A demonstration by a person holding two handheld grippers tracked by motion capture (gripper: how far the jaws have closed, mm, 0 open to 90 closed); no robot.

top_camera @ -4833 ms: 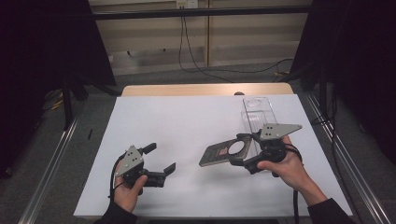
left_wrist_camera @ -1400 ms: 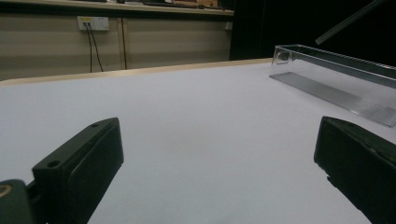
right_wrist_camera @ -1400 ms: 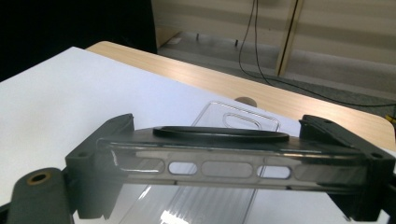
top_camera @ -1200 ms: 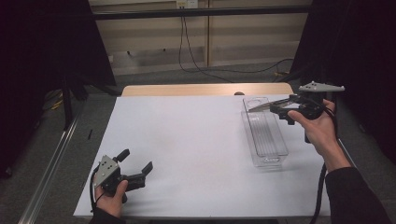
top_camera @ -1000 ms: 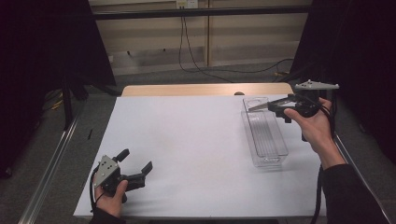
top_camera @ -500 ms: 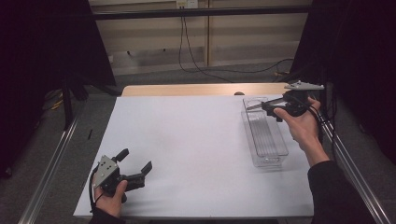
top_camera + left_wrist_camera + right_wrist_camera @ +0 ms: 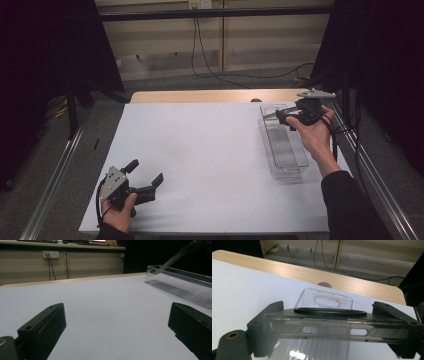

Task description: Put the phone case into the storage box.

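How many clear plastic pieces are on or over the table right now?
2: a long clear tray on the table's right side, and a flat clear lid held in the right gripper above the tray's far end.

Tools: two, one in each of your hands — left tool (image 7: 146,182), right tool (image 7: 283,116)
Clear trays (image 7: 287,155): one
Clear lids (image 7: 332,327): one
Desks (image 7: 200,150): one

Clear bin (image 7: 325,300) — near end behind lid (image 7: 334,331)

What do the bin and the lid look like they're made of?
Bin: apparently clear glossy plastic; the white table shows through it and its ribbed floor glints. Lid, gripped by the right gripper: likely similar clear plastic with a black ring, see-through with moulded slots.
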